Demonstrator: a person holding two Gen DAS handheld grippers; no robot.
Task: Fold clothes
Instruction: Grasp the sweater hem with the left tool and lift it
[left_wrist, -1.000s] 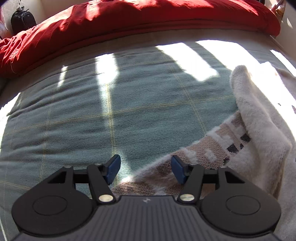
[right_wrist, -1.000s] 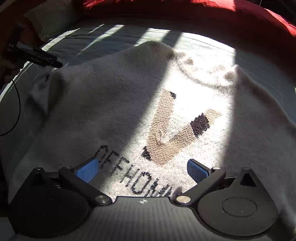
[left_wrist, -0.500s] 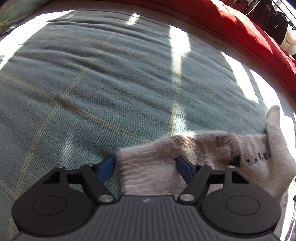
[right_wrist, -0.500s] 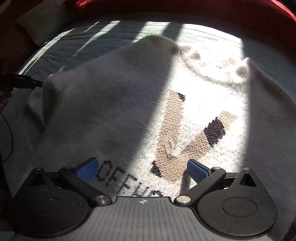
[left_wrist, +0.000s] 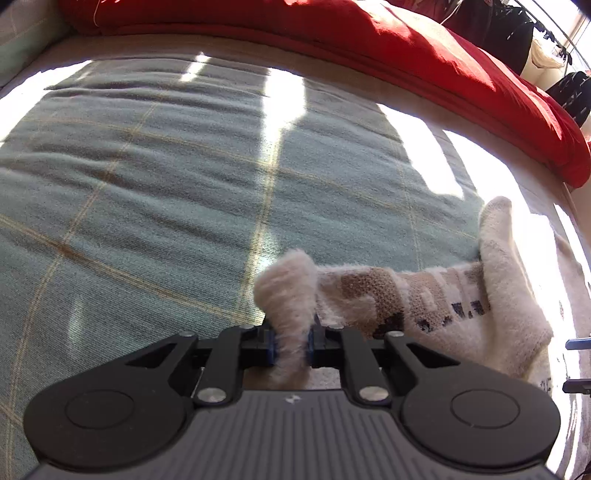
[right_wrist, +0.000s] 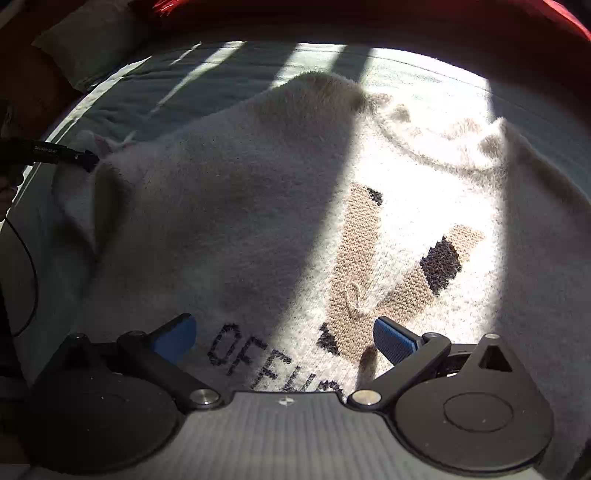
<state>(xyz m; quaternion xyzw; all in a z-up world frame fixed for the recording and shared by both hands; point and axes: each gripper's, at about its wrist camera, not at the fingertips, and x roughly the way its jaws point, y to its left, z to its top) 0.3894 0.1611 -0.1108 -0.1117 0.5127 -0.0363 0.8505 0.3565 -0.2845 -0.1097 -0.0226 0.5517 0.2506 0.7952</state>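
A fluffy cream sweater (right_wrist: 258, 221) with a tan-and-black V pattern and black lettering lies spread on the bed. In the left wrist view a folded corner of the sweater (left_wrist: 406, 299) is turned over, showing the back of its knit. My left gripper (left_wrist: 290, 347) has its jaws closing, and the blue pads pinch a tuft of that corner. The right wrist view shows this left gripper (right_wrist: 90, 162) at the sweater's far left edge. My right gripper (right_wrist: 284, 338) hangs open just above the lettering, with nothing between its fingers.
A green checked blanket (left_wrist: 147, 184) covers the bed, striped by sunlight. A red duvet (left_wrist: 369, 44) is bunched along the far edge. Dark clothes (left_wrist: 509, 33) hang beyond it. A pillow (right_wrist: 85, 48) lies at the far left, and a black cable (right_wrist: 33, 280) hangs at left.
My left gripper rolled, slid along the sweater's edge and went from open to pinching the corner. The right gripper stayed open and crept slightly forward over the lettering.
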